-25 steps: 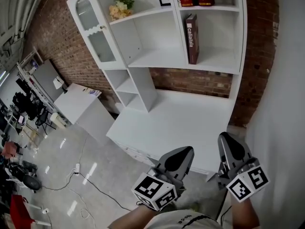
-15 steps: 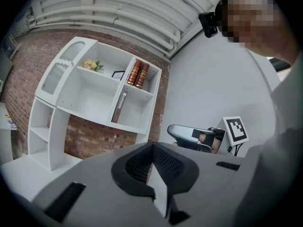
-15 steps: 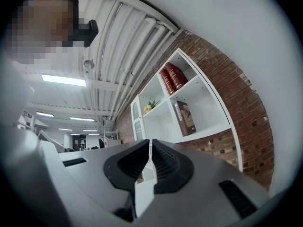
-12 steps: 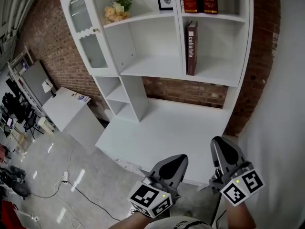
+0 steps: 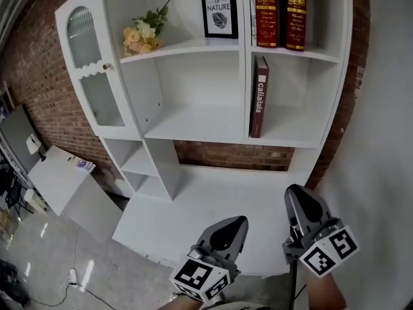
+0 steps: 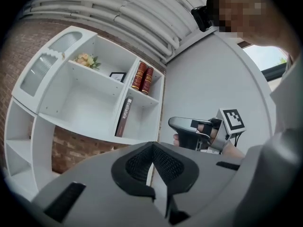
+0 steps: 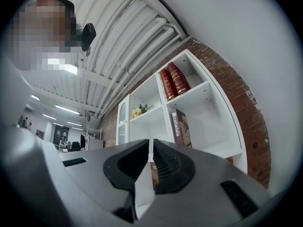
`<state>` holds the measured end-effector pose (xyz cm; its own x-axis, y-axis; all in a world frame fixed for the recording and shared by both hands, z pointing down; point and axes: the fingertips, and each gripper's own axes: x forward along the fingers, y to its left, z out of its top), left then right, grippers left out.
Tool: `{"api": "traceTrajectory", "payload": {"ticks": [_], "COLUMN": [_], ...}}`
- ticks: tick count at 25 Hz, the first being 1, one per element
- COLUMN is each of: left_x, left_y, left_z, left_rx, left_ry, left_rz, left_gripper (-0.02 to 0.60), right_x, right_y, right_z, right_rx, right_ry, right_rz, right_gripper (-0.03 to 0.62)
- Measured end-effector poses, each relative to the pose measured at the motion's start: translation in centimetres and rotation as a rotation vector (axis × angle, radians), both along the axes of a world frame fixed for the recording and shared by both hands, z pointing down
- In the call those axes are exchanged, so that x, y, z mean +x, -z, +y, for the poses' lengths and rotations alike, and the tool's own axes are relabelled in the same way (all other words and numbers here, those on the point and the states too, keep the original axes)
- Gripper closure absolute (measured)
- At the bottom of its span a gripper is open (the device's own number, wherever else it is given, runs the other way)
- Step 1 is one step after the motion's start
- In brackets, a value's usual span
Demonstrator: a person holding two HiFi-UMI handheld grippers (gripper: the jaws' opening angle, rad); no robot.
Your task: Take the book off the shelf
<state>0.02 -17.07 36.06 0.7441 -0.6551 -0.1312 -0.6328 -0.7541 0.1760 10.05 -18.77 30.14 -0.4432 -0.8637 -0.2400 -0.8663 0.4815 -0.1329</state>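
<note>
A dark brown book (image 5: 259,96) stands upright and alone on the middle right shelf of a white shelf unit (image 5: 193,121). It also shows in the left gripper view as the book (image 6: 123,117) and in the right gripper view as the book (image 7: 179,127). Both grippers hang low in front of the desk top, well short of the shelf. My left gripper (image 5: 233,224) is shut and holds nothing. My right gripper (image 5: 296,192) is shut and empty too, and it points up toward the book.
Two red books (image 5: 280,13) stand on the top right shelf, with a framed print (image 5: 219,10) and flowers (image 5: 142,35) to their left. A glass cabinet door (image 5: 90,76) is at the left. A white desk top (image 5: 213,202) lies below the shelves, and a plain wall (image 5: 381,141) is at the right.
The head view has tilted up, so the shelf unit stands upright and more central. Both grippers stay low and shut, with little shift.
</note>
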Motion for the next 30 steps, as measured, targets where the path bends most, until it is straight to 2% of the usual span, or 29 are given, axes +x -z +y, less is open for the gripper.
{"api": "traceTrajectory", "payload": {"ticks": [6,10,13,17,21,26,30], "left_x": [-2.5,-2.8,-2.6,-2.0,-1.0,1.0,2.5], "left_y": [1.0,2.9,4.0,5.6,7.4,9.3,10.0], "left_z": [-4.9,-7.1,-8.6,-10.5,-11.6,-12.2,-12.2], "left_rx": [0.022,0.061,0.078,0.103,0.14,0.188,0.216], "left_ry": [-0.066,-0.122,-0.148,-0.154,-0.152,-0.161,-0.169], "left_rz": [-0.01,0.01,0.032,0.047,0.042,0.042,0.036], "left_gripper": [0.569,0.57,0.569,0.57,0.57,0.569,0.569], "right_x": [-1.6,-1.5,-1.1,0.6,3.1,5.1,6.1], "right_y": [4.6,8.3,10.6,14.7,20.0,25.5,28.1], "right_z": [-4.3,-6.2,-7.9,-10.1,-12.3,-15.6,-18.4], "right_rx": [0.073,0.136,0.161,0.21,0.283,0.317,0.313], "right_ry": [-0.1,-0.184,-0.227,-0.28,-0.338,-0.393,-0.436], "right_rz": [0.031,0.016,0.039,0.068,0.074,0.125,0.164], "right_gripper": [0.574,0.565,0.533,0.482,0.458,0.43,0.384]}}
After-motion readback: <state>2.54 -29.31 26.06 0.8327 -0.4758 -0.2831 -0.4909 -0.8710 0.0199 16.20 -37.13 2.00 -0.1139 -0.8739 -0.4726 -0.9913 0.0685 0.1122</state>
